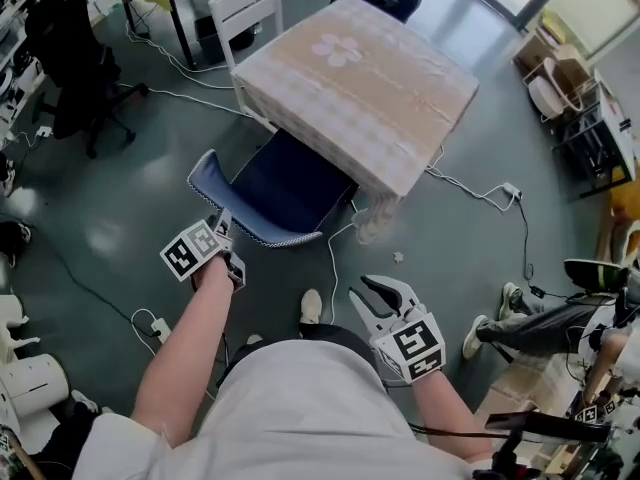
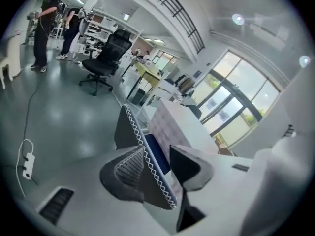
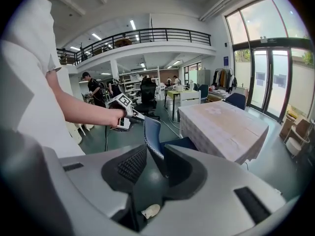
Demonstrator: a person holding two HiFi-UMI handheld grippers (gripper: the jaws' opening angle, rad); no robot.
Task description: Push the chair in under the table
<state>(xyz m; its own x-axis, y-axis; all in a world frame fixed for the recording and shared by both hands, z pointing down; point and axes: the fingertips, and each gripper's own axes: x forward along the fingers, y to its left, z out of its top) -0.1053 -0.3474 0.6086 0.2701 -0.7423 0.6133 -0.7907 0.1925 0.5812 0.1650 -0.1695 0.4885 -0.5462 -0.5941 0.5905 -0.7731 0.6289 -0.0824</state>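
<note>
Left gripper (image 1: pixel 226 226) and right gripper (image 1: pixel 385 293), lower frame, both spread and empty; the chair (image 1: pixel 285 193) at centre seems nearly under the table (image 1: pixel 350 78), needing one more push.

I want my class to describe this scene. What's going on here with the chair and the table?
A person holds a gripper in each hand, facing a cloth-covered table. The blue chair sits partly under it, with its back still sticking out. The left gripper is at the back's rim, which runs between its open fingers without being clamped. The right gripper is held away from the chair, open and empty.
</note>
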